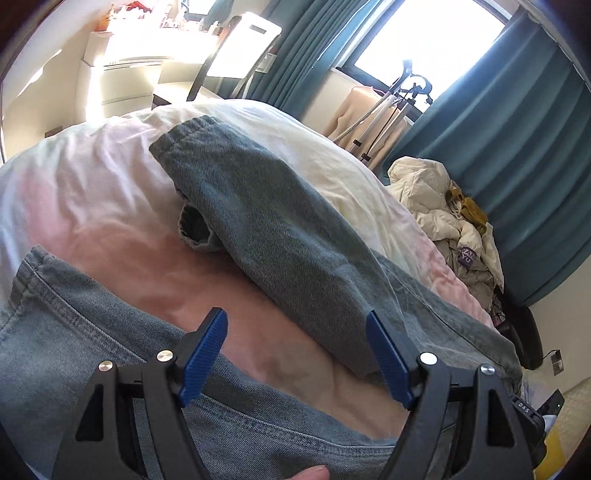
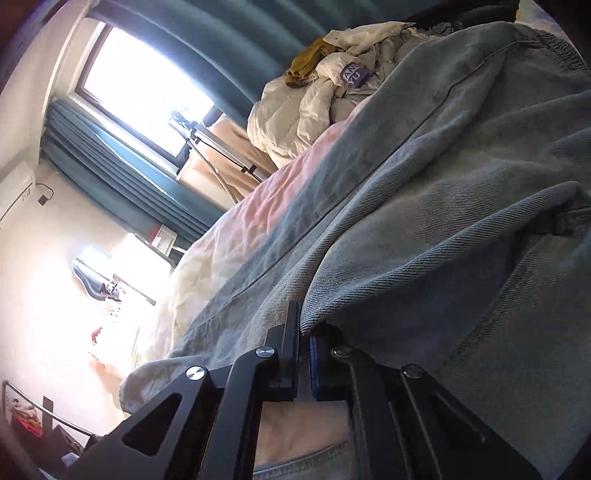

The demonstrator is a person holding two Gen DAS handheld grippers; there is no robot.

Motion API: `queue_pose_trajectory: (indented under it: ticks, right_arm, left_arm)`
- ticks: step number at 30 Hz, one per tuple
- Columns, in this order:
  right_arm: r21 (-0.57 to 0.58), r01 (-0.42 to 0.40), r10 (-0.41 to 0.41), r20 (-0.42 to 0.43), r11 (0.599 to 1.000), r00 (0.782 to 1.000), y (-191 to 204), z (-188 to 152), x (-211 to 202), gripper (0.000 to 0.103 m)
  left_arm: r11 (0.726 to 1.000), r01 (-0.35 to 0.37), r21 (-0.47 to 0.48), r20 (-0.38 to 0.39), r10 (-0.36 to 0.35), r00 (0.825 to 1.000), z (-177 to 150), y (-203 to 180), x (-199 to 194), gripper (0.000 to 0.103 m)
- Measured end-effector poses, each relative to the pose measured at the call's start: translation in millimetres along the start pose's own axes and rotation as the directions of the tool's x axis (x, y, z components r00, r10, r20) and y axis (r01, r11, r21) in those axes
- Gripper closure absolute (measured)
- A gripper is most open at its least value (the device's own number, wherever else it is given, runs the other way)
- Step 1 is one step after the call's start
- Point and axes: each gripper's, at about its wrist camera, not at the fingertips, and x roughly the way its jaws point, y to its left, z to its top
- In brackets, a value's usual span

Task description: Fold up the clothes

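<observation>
On bed [image 1: 92,192]: jeans [image 1: 280,236], right gripper [image 2: 304,334] clamping them.

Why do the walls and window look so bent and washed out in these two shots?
Left wrist view: the fisheye lens curves the teal curtains, and the bright window is blown out to white, as are the sunlit white drawers. Right wrist view: the picture is tilted, the window glares, while the grey-blue denim jeans lie in softer shade.

Blown-out window [image 1: 424,33] glare, shadowed foreground, fisheye-bent dark corners
</observation>
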Motion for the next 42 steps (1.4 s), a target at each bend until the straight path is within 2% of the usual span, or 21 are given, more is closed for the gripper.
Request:
queue_pose_trajectory:
  ticks: [4, 6, 9, 11, 14, 18, 25, 28, 30, 33, 35, 36, 38, 40, 42]
  right_arm:
    - [0.048, 0.011, -0.011, 0.000, 0.999, 1.000, -13, 1, -37, 0.101]
    - [0.046, 0.053, -0.053, -0.001, 0.998, 0.999, -18, 2, -50, 0.101]
    - [0.015, 0.165, -0.165, -0.004, 0.986, 0.986, -24, 2, -54, 0.101]
    - [0.029, 0.208, -0.207, -0.047, 0.978, 0.977, -37, -4, -49, 0.101]
    - [0.017, 0.283, -0.278, -0.128, 0.959, 0.952, -53, -17, -32, 0.100]
    - [0.060, 0.263, -0.252, -0.153, 0.963, 0.956, -59, -27, -34, 0.096]
    - [-0.020, 0.261, -0.261, -0.146, 0.965, 0.954, -37, -42, -41, 0.095]
    - [-0.052, 0.261, -0.266, -0.139, 0.964, 0.954, -31, -44, -37, 0.095]
    - [-0.065, 0.263, -0.270, -0.137, 0.963, 0.953, -30, -45, -35, 0.094]
    - [-0.064, 0.264, -0.270, -0.135, 0.962, 0.953, -23, -46, -29, 0.094]
    - [-0.066, 0.260, -0.267, -0.128, 0.963, 0.955, -16, -47, -24, 0.094]
    - [-0.069, 0.255, -0.262, -0.124, 0.964, 0.957, -13, -47, -23, 0.094]
    - [-0.080, 0.245, -0.253, -0.116, 0.966, 0.961, -8, -49, -24, 0.094]
    - [-0.094, 0.233, -0.243, -0.112, 0.968, 0.963, -9, -52, -32, 0.094]
    - [-0.114, 0.220, -0.232, -0.108, 0.969, 0.967, -3, -54, -32, 0.094]
  left_arm:
    - [0.997, -0.006, -0.077, -0.012, 0.005, 1.000, 5, 14, -3, 0.024]
    - [0.993, -0.021, -0.118, -0.027, 0.018, 0.999, 8, 23, -4, 0.024]
    - [0.982, -0.031, -0.187, -0.039, 0.024, 0.999, 12, 40, -7, 0.024]
    - [0.968, -0.041, -0.249, -0.060, 0.027, 0.998, 14, 55, -6, 0.024]
    - [0.937, -0.052, -0.346, -0.104, 0.016, 0.994, 17, 80, -3, 0.024]
    - [0.895, -0.016, -0.445, -0.133, -0.048, 0.990, 21, 106, 2, 0.024]
    - [0.868, -0.028, -0.496, -0.169, -0.065, 0.984, 22, 120, 19, 0.024]
    - [0.874, -0.040, -0.485, -0.176, -0.052, 0.983, 22, 117, 23, 0.024]
    - [0.880, -0.051, -0.472, -0.172, -0.036, 0.984, 23, 115, 25, 0.029]
    - [0.890, -0.072, -0.450, -0.169, -0.005, 0.986, 27, 111, 27, 0.042]
    - [0.895, -0.064, -0.442, -0.149, -0.003, 0.989, 29, 110, 26, 0.063]
    - [0.894, -0.055, -0.446, -0.131, -0.004, 0.991, 30, 110, 23, 0.068]
    - [0.889, -0.036, -0.457, -0.090, -0.006, 0.996, 31, 110, 15, 0.088]
    - [0.888, -0.019, -0.460, -0.040, 0.001, 0.999, 33, 108, 3, 0.096]
    - [0.893, -0.008, -0.451, 0.024, 0.021, 0.999, 36, 102, -13, 0.099]
